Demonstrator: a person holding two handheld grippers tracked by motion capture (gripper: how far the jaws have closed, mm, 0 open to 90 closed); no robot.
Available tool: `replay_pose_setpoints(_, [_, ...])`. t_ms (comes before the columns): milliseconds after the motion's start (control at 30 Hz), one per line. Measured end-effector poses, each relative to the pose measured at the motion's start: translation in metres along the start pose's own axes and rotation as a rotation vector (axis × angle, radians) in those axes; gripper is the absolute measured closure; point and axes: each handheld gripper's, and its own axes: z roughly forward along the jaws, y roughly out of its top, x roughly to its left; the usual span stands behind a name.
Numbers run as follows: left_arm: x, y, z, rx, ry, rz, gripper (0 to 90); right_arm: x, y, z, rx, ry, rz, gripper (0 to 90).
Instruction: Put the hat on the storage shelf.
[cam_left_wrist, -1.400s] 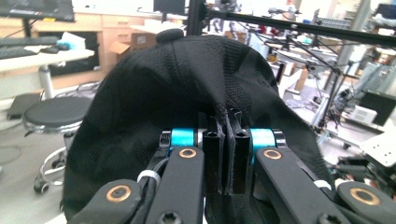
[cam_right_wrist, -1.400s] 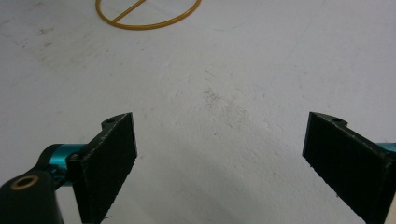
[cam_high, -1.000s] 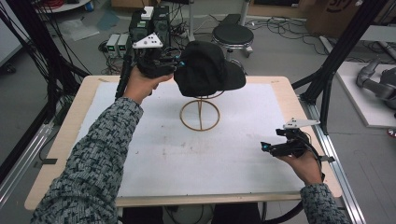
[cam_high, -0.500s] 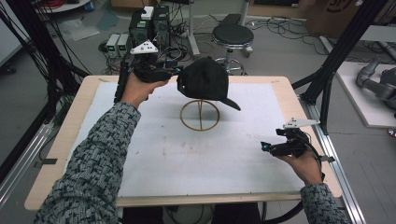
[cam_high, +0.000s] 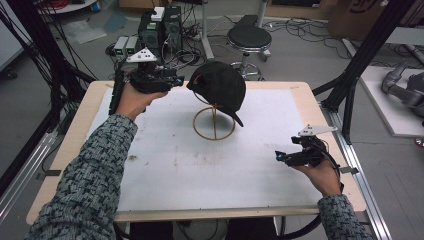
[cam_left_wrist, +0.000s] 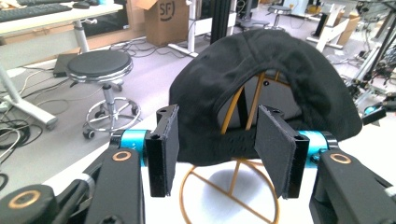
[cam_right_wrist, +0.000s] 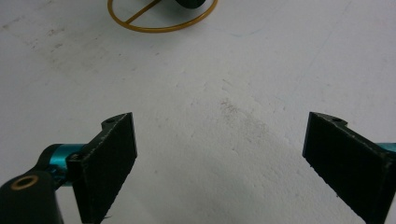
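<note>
— How do the grippers stand?

— The left gripper (cam_left_wrist: 217, 154), low in the middle of its own view, has just been opening; its jaws are apart, with the back strap of the cap (cam_left_wrist: 261, 88) between the pads, which do not press on it. The right gripper (cam_right_wrist: 219, 163) hangs wide open over the bare white mat (cam_right_wrist: 224, 84), well apart from the cap.

— Where is the cap?

— It sits on the gold wire stand (cam_high: 214, 122), upper middle of the high view, brim tilted down to the right.

— How will it handle?

— I judge it light and soft: matte black cloth that folds easily, not slippery or fragile. The stiffer brim or the strap band gives the surest hold. The thin stand, a ring base with slim rods, looks easy to tip.
</note>
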Motion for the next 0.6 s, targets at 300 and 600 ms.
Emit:
replay_pose_setpoints(300, [0.002,-0.011,-0.025,0.058,0.046,0.013,44.4,0.001,0.008,0.002,-0.001,-0.001,0.001,9.6])
replay_pose_setpoints(600, [0.005,-0.030,-0.059,0.130,0.104,0.010,36.9,0.005,0.021,0.008,0.009,-0.007,-0.007,9.6])
